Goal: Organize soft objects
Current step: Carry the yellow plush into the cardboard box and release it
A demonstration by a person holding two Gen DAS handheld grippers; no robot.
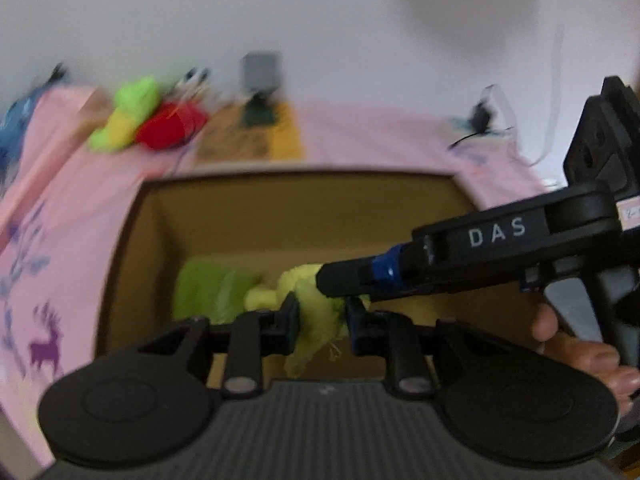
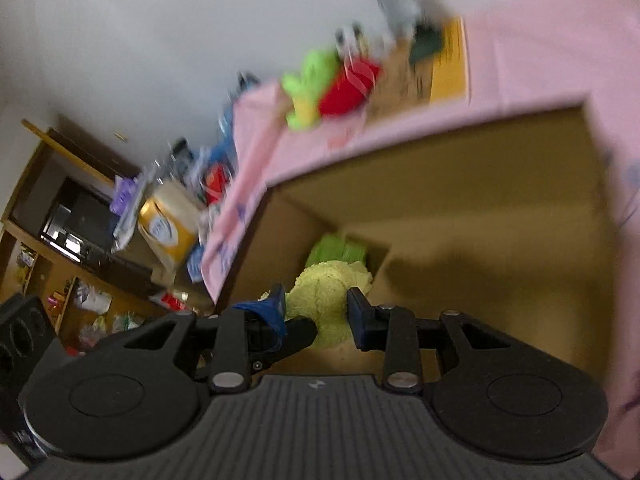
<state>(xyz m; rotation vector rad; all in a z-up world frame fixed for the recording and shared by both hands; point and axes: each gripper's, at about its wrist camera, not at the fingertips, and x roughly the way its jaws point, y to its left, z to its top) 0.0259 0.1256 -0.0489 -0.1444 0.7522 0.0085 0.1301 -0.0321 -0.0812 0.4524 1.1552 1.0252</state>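
While the pile at the far left of the pink sheet (image 1: pixel 360 136) isn't touched yet, a green-and-yellow plush (image 1: pixel 128 114) and a red one (image 1: pixel 170 128) sit there side by side, so that part's left to do. Moving right, the cardboard box (image 1: pixel 280 208) already has a bright green cloth (image 1: pixel 208 288) lying in its bottom. Over it hangs a pale yellow towel (image 1: pixel 316 316), pinched by the left gripper (image 1: pixel 323 318) with jaws closed on it, and the right gripper (image 2: pixel 316 308) looks clamped on the same towel too. I'd guess roughly halfway, towel about to drop in.
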